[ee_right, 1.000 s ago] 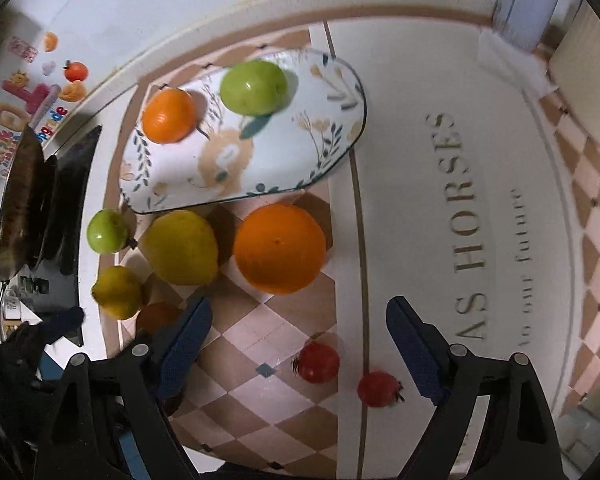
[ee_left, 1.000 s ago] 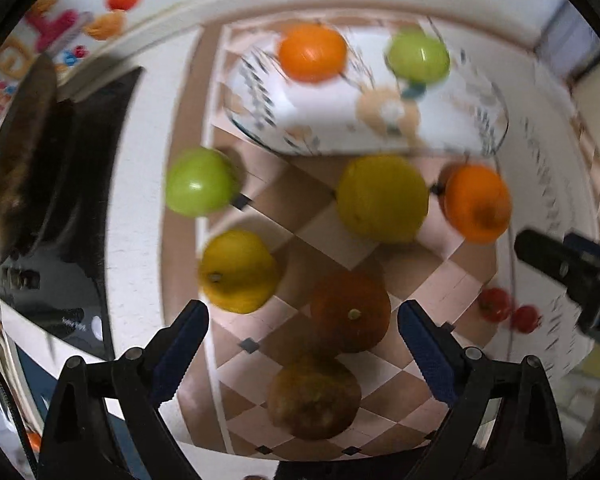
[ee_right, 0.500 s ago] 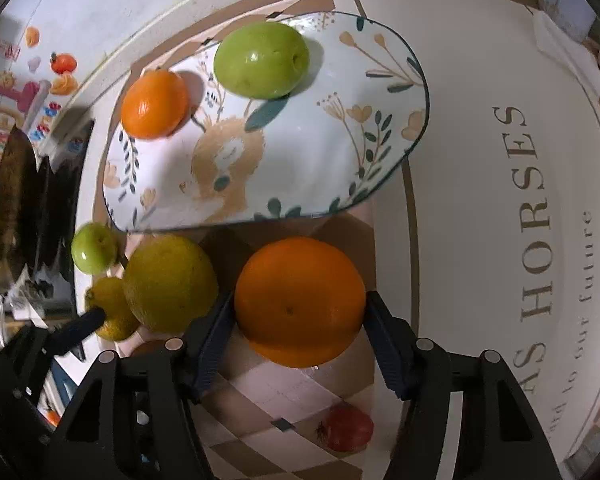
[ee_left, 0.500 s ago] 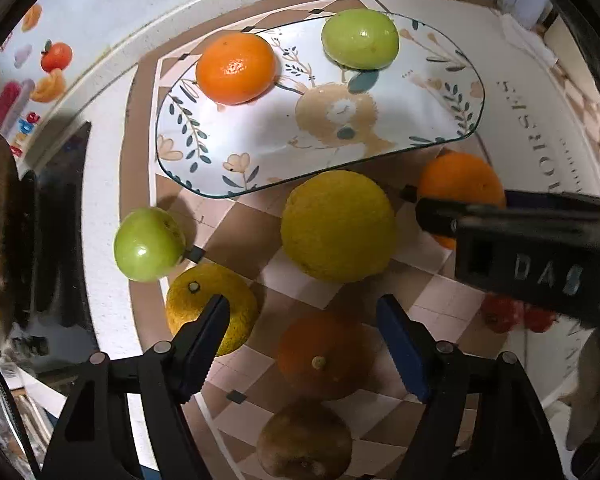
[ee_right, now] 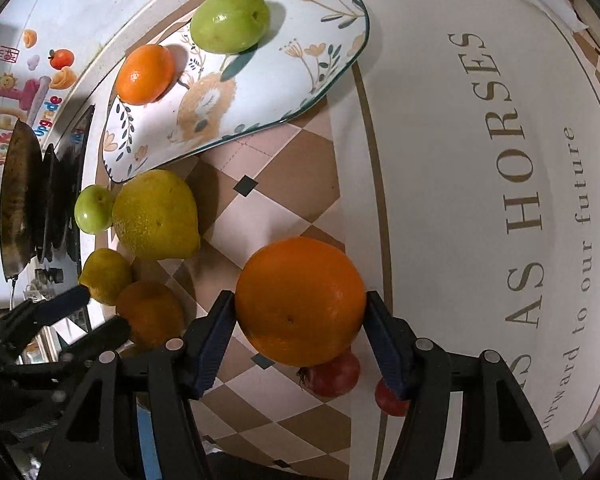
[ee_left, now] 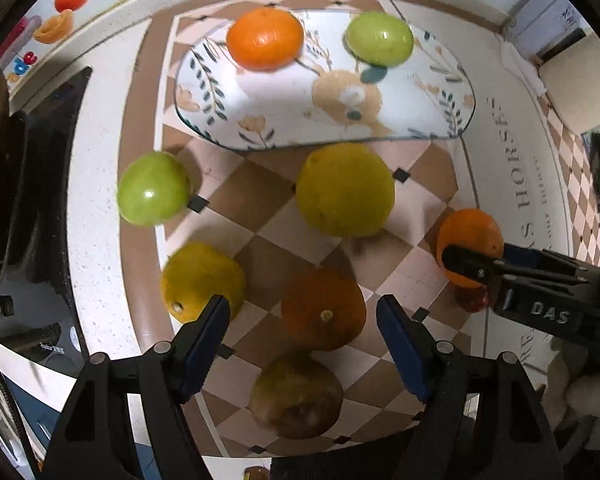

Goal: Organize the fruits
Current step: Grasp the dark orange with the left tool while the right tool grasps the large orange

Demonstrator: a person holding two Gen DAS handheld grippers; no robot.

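Fruit lies loose on the checked surface [ee_left: 260,216]: a green apple [ee_left: 153,188] at the left, a lemon [ee_left: 345,190] mid-way, a dark orange [ee_left: 323,308] lower down. The left hand-held gripper [ee_left: 303,340] hangs released around that dark orange, its pads not touching it. Further right, the right hand-held gripper [ee_right: 300,326] has just closed and grasps the big orange [ee_right: 300,300], lifted above two small red fruits [ee_right: 334,374], near the floral plate [ee_right: 260,92]

A glossy glazed plate [ee_right: 324,36], a dimpled-skinned orange [ee_right: 300,300], and a smooth shiny green fruit [ee_left: 153,188].
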